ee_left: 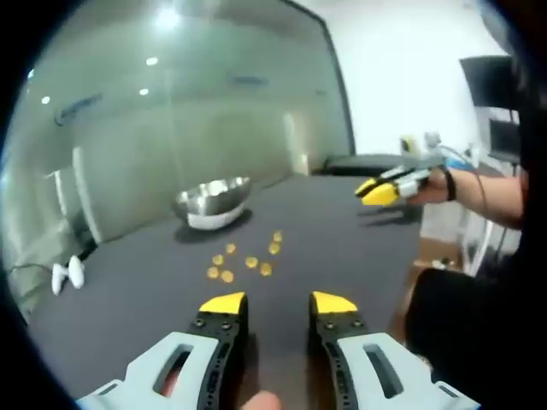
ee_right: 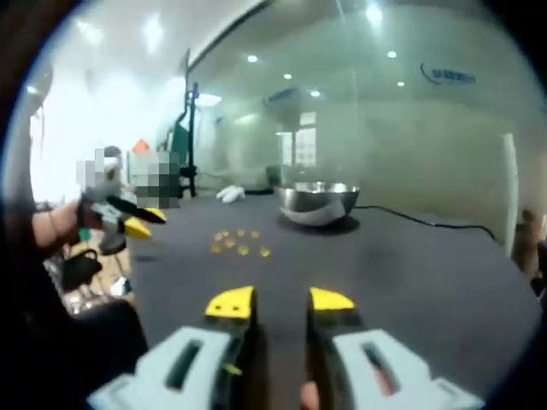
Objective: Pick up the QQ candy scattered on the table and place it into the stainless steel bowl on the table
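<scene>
Several small yellow QQ candies [ee_left: 244,256] lie loose on the dark table [ee_left: 342,243], a short way in front of the stainless steel bowl [ee_left: 214,202]. My left gripper [ee_left: 279,303] hovers open and holds nothing, short of the candies. Off to the right, a hand holds the right gripper [ee_left: 379,190] above the table. In the right gripper view, the candies [ee_right: 239,242] lie left of the bowl [ee_right: 318,202]. My right gripper [ee_right: 280,301] is open with nothing between its yellow tips. The left gripper [ee_right: 135,224] shows at the left.
A white bundle [ee_left: 68,273] lies near the table's far edge beside a glass wall. A black cable [ee_right: 427,220] runs along the table behind the bowl. The table's near edge [ee_left: 410,278] meets the person's dark clothes.
</scene>
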